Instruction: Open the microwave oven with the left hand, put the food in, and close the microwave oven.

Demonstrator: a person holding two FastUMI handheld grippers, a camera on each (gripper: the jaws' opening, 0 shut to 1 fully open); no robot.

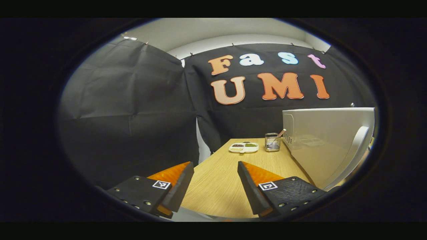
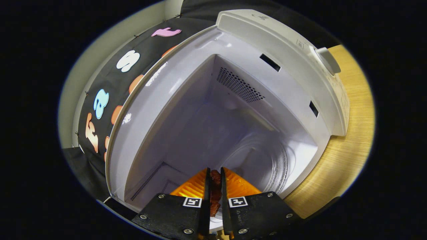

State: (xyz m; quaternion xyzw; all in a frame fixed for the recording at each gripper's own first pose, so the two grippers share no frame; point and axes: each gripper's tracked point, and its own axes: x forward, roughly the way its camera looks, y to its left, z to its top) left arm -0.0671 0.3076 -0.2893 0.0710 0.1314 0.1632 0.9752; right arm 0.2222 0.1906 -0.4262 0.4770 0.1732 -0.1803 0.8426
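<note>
Food (image 2: 215,190) pinched by right gripper (image 2: 214,181) inside microwave (image 2: 233,110).

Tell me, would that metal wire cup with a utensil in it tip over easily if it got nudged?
Probably, given a firm nudge. The metal wire cup by the white microwave oven is open mesh, so it is likely light. It stands upright and looks taller than wide, and the utensil leans out over its rim, which may pull it that way. On the smooth wooden table it might slide first.

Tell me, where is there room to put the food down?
The microwave is bare inside: its glass plate has nothing on it. The table is bare before the left tool. It is crowded by the dish and wire holder.
</note>
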